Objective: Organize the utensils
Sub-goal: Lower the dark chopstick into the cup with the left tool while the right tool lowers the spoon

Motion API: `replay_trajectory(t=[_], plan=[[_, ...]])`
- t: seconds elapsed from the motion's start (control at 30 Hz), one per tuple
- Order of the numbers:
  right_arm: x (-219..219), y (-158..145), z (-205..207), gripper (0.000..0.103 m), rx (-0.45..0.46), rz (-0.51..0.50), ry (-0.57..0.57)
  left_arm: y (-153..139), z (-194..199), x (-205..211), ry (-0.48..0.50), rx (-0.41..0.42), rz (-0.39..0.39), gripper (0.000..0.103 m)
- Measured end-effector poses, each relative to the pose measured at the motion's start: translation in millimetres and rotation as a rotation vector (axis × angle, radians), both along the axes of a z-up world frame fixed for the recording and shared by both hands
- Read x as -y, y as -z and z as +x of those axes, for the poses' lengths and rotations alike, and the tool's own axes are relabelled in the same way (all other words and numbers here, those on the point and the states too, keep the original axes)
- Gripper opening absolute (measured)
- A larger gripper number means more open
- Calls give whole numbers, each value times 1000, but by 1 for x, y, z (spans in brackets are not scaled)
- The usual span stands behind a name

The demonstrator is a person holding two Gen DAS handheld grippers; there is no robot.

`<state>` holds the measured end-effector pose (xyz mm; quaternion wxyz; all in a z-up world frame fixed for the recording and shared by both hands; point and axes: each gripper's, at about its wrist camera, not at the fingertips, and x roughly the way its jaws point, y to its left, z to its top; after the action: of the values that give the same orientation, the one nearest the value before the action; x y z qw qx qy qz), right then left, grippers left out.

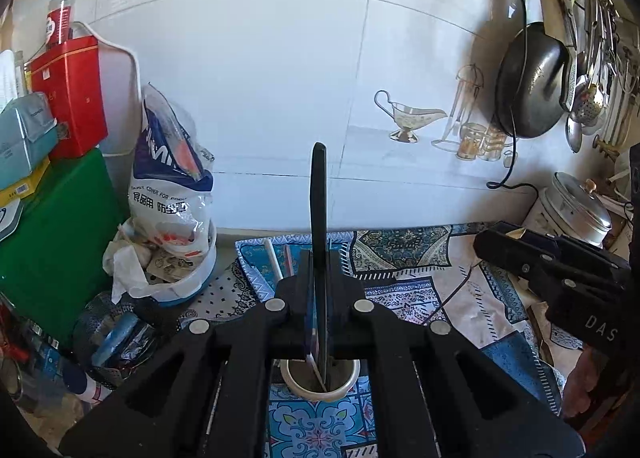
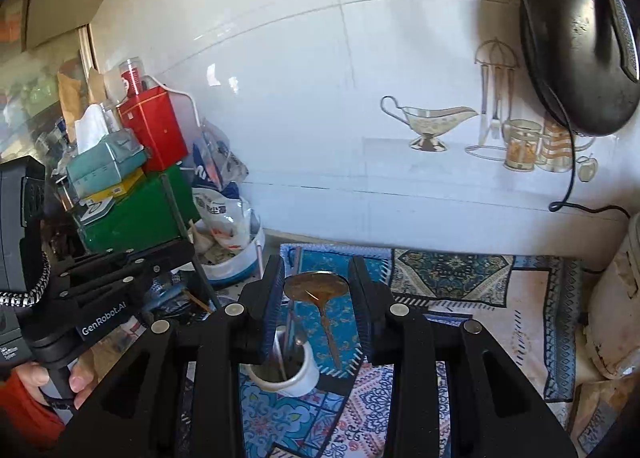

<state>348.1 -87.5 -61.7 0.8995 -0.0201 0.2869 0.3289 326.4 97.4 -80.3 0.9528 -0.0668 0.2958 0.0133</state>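
Note:
In the left wrist view my left gripper [image 1: 319, 286] is shut on a black-handled utensil [image 1: 319, 193] that stands upright, its lower end inside a white cup [image 1: 320, 388] right below the jaws. In the right wrist view my right gripper [image 2: 316, 298] is open. A tarnished brass spoon [image 2: 317, 286] lies on the patterned cloth between its fingers, apart from both pads. The same white cup [image 2: 298, 376] stands below, with a few utensils [image 2: 292, 338] in it. The left gripper [image 2: 120, 278] shows at the left there.
A bowl of bags and scraps [image 1: 176, 258], green [image 1: 56, 225] and red [image 1: 68, 97] boxes crowd the left. A black pan [image 1: 532, 81] and hanging utensils [image 1: 592, 69] are on the right wall. A white pot [image 1: 576, 209] stands at the right. White sticks [image 1: 276, 258] lie on the cloth.

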Motion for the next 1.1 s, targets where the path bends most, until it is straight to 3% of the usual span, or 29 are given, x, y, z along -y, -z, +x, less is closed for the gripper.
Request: replay_trajectory(t=[0.3,0.83,1.1], plan=[[-36,25,8,30,-75,-11,-45,16,12,-16,-16,-10,-26,4],[-59,99,37,30,-289,-130,-14,84,42,-31,54,-207,-58,4],[-67,105,47,30,-310,-165,-8,96,51,-37,67,-257,-99,4]])
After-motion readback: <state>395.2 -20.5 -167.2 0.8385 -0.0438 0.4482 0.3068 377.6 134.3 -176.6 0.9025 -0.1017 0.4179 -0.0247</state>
